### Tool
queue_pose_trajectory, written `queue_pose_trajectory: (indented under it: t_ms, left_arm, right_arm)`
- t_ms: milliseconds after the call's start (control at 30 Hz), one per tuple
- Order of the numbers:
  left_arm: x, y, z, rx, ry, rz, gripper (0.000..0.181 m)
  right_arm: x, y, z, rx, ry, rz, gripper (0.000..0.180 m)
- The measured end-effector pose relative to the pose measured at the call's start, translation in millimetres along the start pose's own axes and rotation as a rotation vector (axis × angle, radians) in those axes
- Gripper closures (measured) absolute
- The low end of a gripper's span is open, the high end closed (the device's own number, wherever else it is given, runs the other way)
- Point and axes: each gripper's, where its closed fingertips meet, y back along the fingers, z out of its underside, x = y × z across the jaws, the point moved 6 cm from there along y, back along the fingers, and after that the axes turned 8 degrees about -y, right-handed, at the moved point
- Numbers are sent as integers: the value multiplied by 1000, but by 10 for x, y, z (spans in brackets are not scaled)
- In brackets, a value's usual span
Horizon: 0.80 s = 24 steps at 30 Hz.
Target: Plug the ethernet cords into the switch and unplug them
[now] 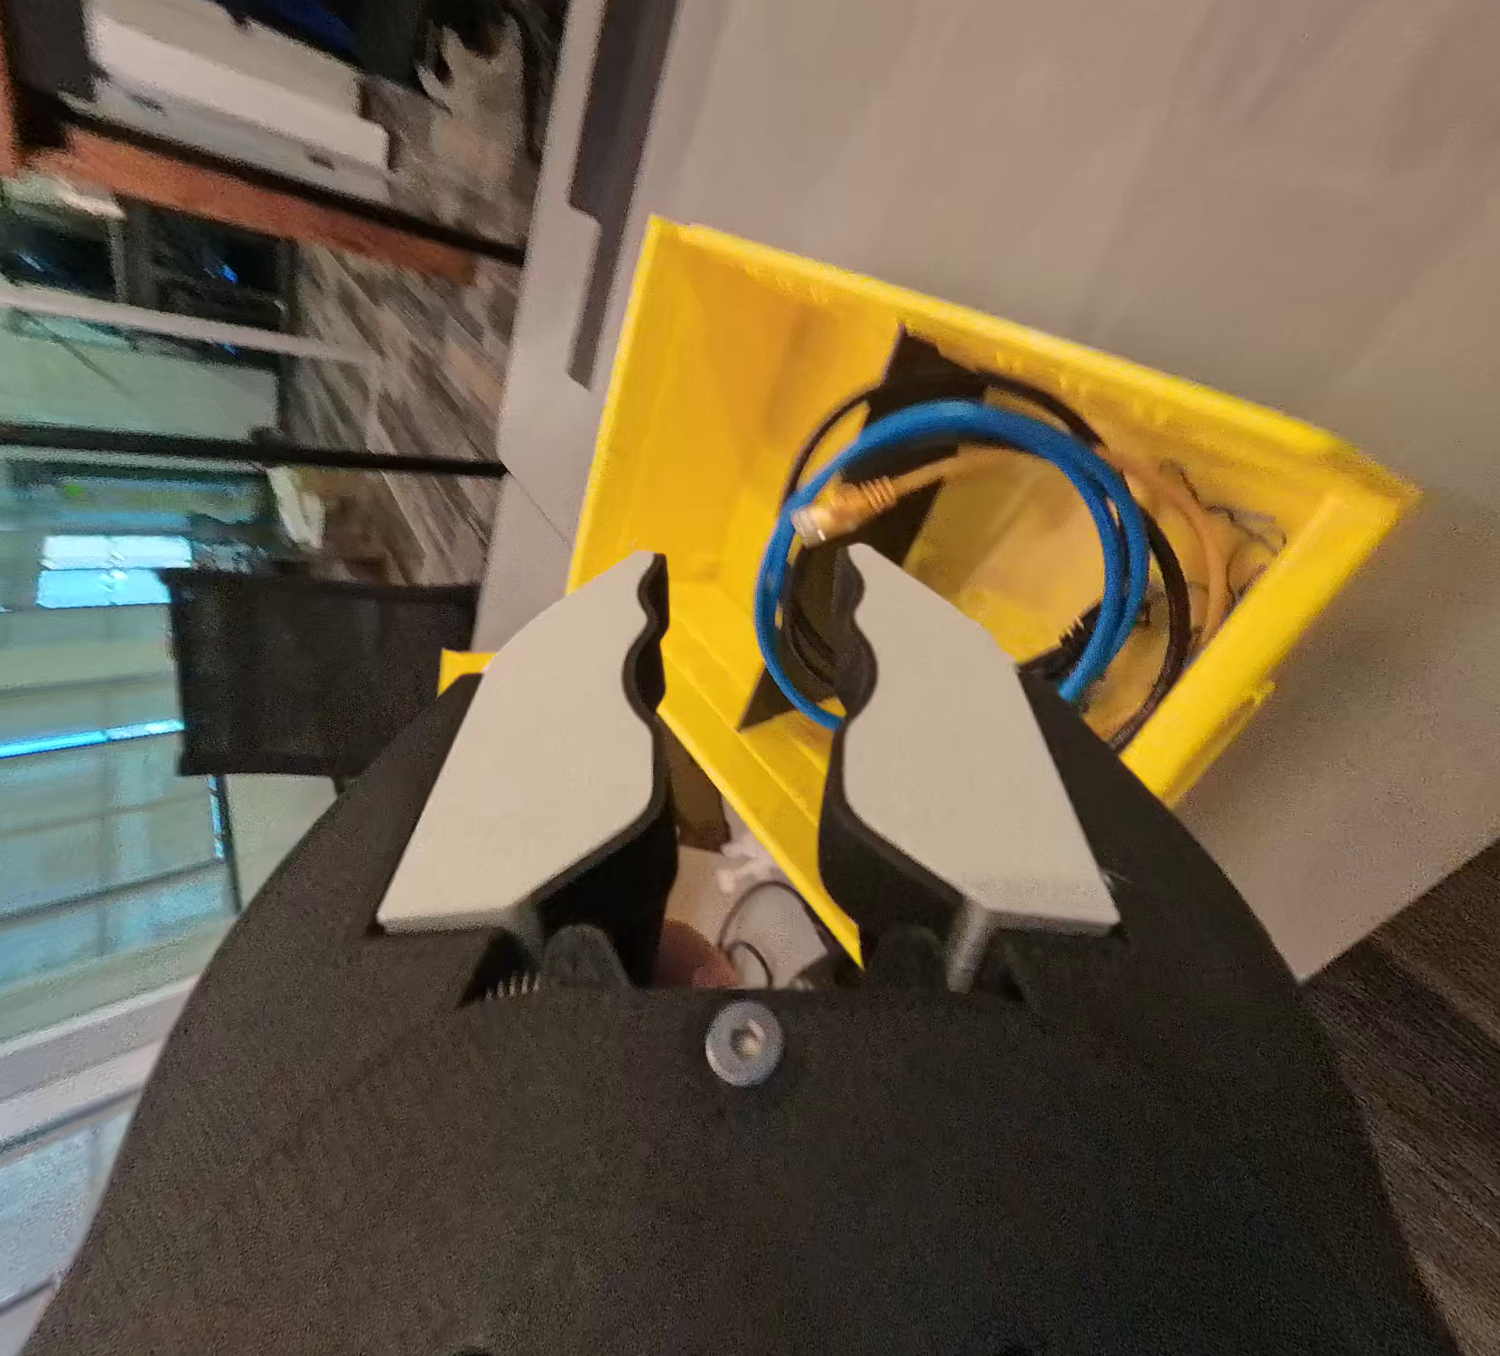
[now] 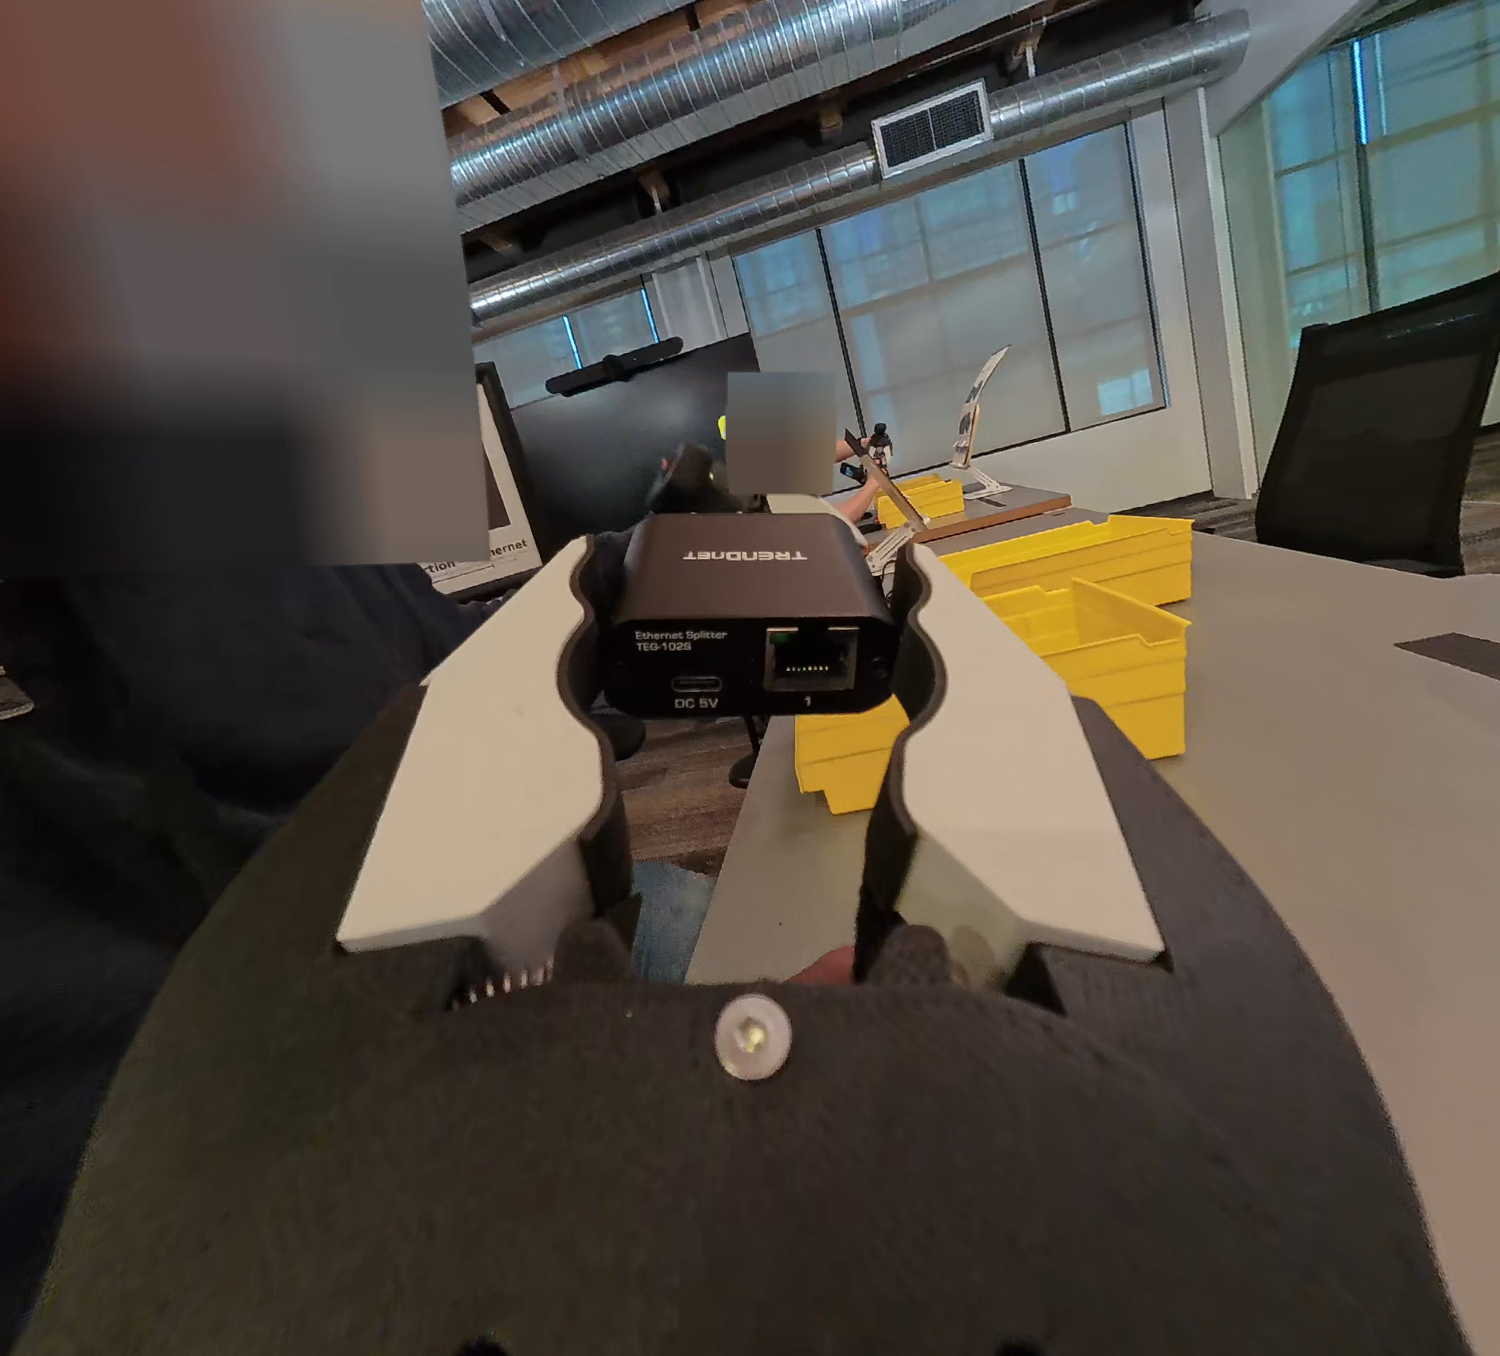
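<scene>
In the left wrist view my left gripper (image 1: pixel 751 574) is open and empty, just above the near edge of a yellow bin (image 1: pixel 698 359). The bin holds a coiled blue ethernet cord (image 1: pixel 1112 505), a yellow cord whose clear plug (image 1: pixel 844 509) points toward my fingers, and a black cord (image 1: pixel 1169 587). In the right wrist view my right gripper (image 2: pixel 747 570) is shut on the black switch (image 2: pixel 751 615) and holds it in the air above the table edge. The switch's single network port (image 2: pixel 810 658) faces the camera and has nothing in it.
The grey table (image 2: pixel 1299 871) carries more yellow bins (image 2: pixel 1079 635) to the right of the switch. A black chair (image 2: pixel 1380 440) stands at the far right. A person sits at another table in the background. A black mesh bin (image 1: pixel 316 676) is left of the table.
</scene>
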Motion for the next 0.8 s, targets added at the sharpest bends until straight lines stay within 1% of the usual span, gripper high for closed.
queue_pose_trajectory:
  t_ms: [33,133,267,367,400,500,600,667,800]
  left_arm:
    - [60,-65,95,-15,8,8,142]
    - [198,-273,294,-83,-4,29,143]
    - [249,-478,285,-57,-29,4,144]
    - [266,-608,327,-113,-107,-34,144]
    - [236,-644,369,-133,-110,-60,144]
    - [164,-776,516,-152,-67,-31,143]
    - [160,-946,625,-180,-96,93,138]
    - [152,-1059,701,-204,-104,182,140]
    - [114,-1191,806,-181,0,363,145]
  right_arm:
    - [4,12,5,2,-1,2,109]
    - [23,33,33,-6,-2,17,109]
    - [39,45,73,-17,-1,33,110]
    - [41,56,78,-19,2,42,109]
    - [41,61,78,-20,5,45,109]
    - [44,75,81,-18,4,47,110]
    - [60,74,95,-20,0,48,109]
    - [62,67,103,-23,0,48,110]
    - [61,68,107,-26,2,53,110]
